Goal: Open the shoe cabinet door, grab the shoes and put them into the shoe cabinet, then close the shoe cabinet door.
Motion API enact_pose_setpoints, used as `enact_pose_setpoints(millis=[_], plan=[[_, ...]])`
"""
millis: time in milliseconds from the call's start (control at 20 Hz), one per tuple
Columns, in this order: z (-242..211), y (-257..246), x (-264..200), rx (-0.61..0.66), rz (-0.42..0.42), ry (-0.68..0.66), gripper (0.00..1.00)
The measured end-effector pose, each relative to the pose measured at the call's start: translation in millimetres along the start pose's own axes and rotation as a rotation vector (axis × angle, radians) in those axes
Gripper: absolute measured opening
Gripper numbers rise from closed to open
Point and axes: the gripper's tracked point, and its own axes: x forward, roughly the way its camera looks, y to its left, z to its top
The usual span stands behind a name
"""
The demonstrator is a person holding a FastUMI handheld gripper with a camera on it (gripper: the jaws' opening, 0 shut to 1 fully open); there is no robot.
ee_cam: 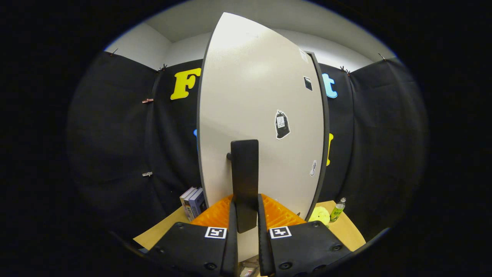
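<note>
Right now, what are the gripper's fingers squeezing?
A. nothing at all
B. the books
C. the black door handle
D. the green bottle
C: the gripper has one finger on each side of the black handle on the door, pressing on it, while the bottle and books stand off on the table to either side.

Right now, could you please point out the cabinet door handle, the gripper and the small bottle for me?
door handle [244, 173]: gripper view, middle of the bar.
gripper [246, 215]: gripper view, midway between fingertips, closed on the handle.
bottle [337, 211]: gripper view, its body.
</note>
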Motion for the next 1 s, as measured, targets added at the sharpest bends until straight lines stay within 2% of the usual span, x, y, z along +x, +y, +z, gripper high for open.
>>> enact_pose_setpoints(millis=[450,650,800,850,1000], plan=[[14,-89,-60,-0.051,0.029,-0.015,0.25],[27,-126,-72,-0.039,0.000,-0.043,0.25],[29,-164,-77,-0.028,-0.063,-0.044,0.25],[30,-175,-81,-0.017,-0.078,-0.045,0.21],[30,-199,-86,0.008,-0.115,-0.043,0.19]])
